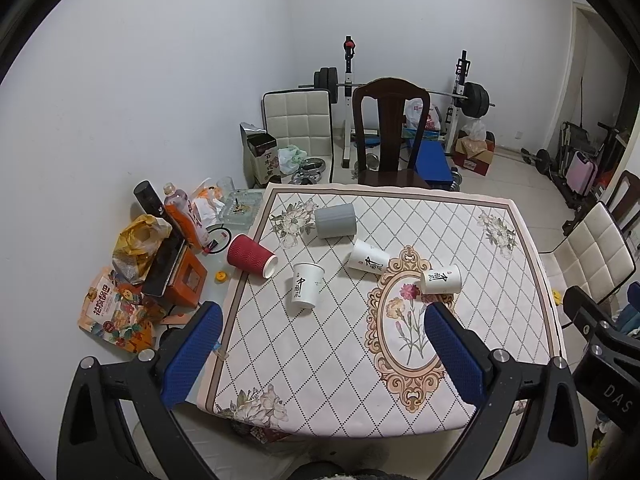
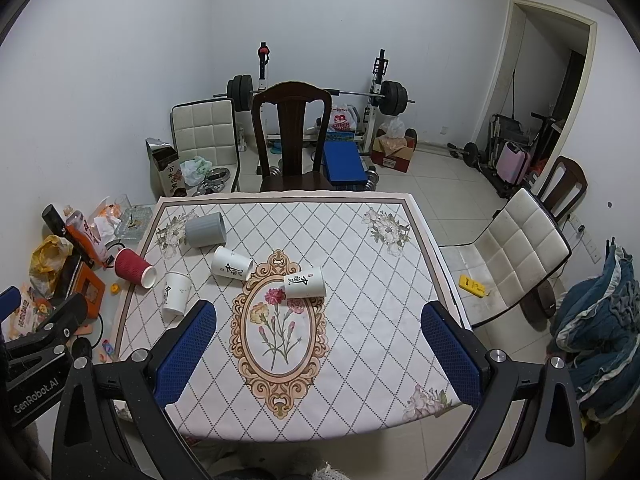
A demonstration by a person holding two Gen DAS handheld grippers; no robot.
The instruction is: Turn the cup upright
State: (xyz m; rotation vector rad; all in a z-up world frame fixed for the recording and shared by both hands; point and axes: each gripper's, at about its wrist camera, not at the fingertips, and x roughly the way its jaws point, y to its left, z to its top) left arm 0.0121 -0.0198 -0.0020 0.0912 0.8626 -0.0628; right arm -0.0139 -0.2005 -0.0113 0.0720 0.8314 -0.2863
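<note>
Several cups lie on their sides on the patterned table point(image 1: 460, 360): a grey cup point(image 1: 335, 221) at the back, a red ribbed cup point(image 1: 251, 256) at the left edge, and three white paper cups with black script, left point(image 1: 304, 289), middle point(image 1: 367, 258) and right point(image 1: 441, 279). The right wrist view shows them too: grey point(image 2: 206, 230), red point(image 2: 134, 268), white left point(image 2: 175, 293), white middle point(image 2: 232, 264), white right point(image 2: 305, 282). My left gripper point(image 1: 324, 316) is open and empty, above the table's near side. My right gripper point(image 2: 319, 316) is open and empty, short of the right white cup.
A dark wooden chair point(image 1: 390, 136) stands at the table's far side, a white padded chair point(image 2: 516, 252) to the right. Snack bags, bottles and boxes point(image 1: 160, 264) clutter a surface left of the table. A barbell rack point(image 1: 404, 92) stands by the back wall.
</note>
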